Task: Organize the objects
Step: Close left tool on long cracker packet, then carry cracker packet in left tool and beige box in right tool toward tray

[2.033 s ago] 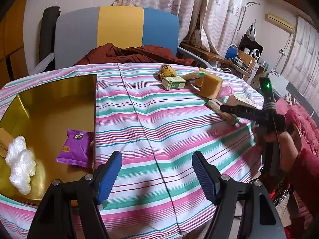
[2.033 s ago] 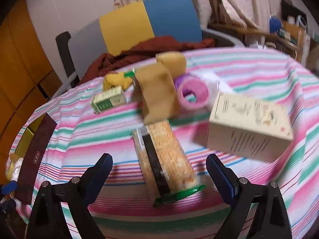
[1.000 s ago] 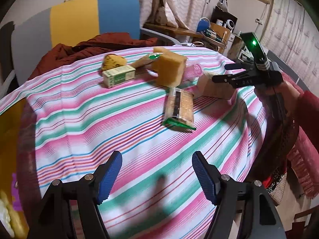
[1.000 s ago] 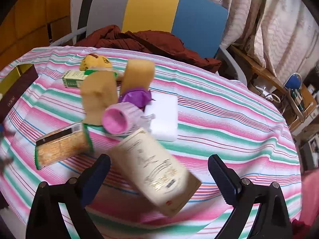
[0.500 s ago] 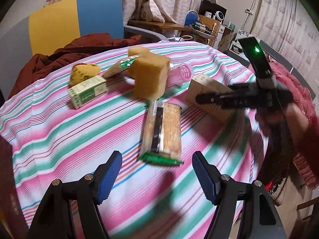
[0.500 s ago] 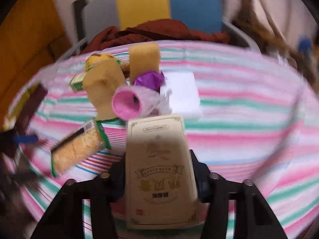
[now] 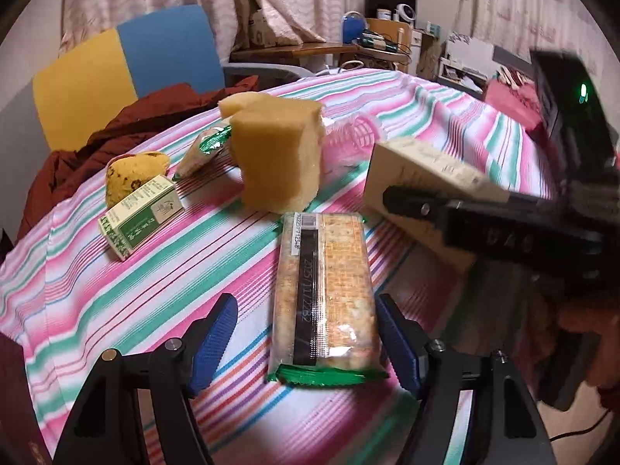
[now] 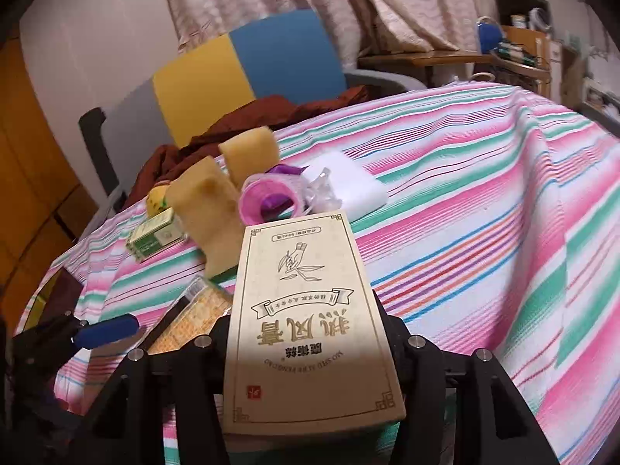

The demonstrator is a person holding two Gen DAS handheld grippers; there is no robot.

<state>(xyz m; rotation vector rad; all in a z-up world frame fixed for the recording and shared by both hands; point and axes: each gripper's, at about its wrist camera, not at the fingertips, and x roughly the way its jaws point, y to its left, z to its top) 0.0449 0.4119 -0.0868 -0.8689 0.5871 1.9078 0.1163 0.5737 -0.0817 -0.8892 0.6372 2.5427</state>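
Note:
My right gripper (image 8: 310,333) is shut on a beige box (image 8: 310,321) with printed characters and holds it just above the striped tablecloth; box (image 7: 430,178) and gripper (image 7: 407,201) also show in the left wrist view. My left gripper (image 7: 306,341) is open, its blue pads either side of the near end of a cracker packet (image 7: 325,294) lying flat. The packet shows partly in the right wrist view (image 8: 193,317), with a left blue pad (image 8: 106,331).
Behind lie a tan sponge (image 7: 277,159), a green-white small box (image 7: 141,219), a yellow toy (image 7: 131,170), a pink roller (image 7: 356,135), a white block (image 8: 348,184) and a purple item (image 8: 285,170). A chair (image 8: 248,77) with brown cloth stands beyond the table.
My left gripper has moved forward from the gold tray to straddle the cracker packet. My right gripper has closed on the beige box and lifted it.

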